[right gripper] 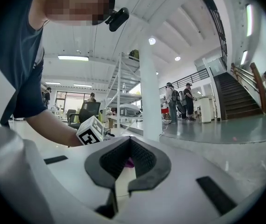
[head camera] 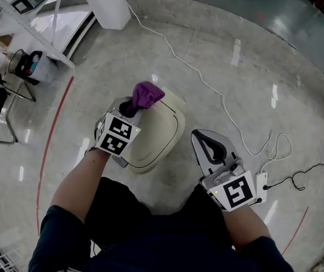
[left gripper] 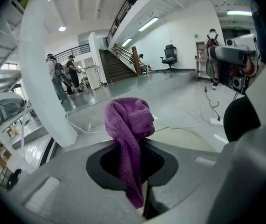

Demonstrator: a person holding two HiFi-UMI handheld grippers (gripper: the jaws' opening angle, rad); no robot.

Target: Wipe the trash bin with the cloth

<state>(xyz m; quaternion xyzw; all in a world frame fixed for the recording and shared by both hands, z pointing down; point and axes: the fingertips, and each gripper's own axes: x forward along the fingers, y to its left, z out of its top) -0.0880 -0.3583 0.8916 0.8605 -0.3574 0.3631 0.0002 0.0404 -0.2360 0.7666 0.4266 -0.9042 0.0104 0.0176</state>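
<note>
Left jaws: I see the left gripper [left gripper: 132,164] clamped shut on the purple cloth [left gripper: 129,122]. A strand runs down through the gap between the pads, and the bunched bulk stands above the jaw tips.
Right jaws: the right gripper [right gripper: 123,168] has its jaws drawn together and only a thin slit is left at the tips. Nothing is between them. Through the hollow between the pads I catch a speck of purple far off.
Cloth position: in the head view the wad sits over the 11 o'clock edge of the trash bin [head camera: 164,130]. I cannot tell whether it presses on the lid or hangs just above it.
Trash bin: cream, rounded, lid down, standing on the floor at the middle of the head view. The left gripper reaches in over its 9 o'clock side.
Right gripper position: at the bin's 4 o'clock, near it but apart, with its jaws pointing toward 12 o'clock.
Floor: a white cable [head camera: 207,84] trails from 12 o'clock to a power strip [head camera: 261,187] at 4 o'clock, just beside the right gripper.
</note>
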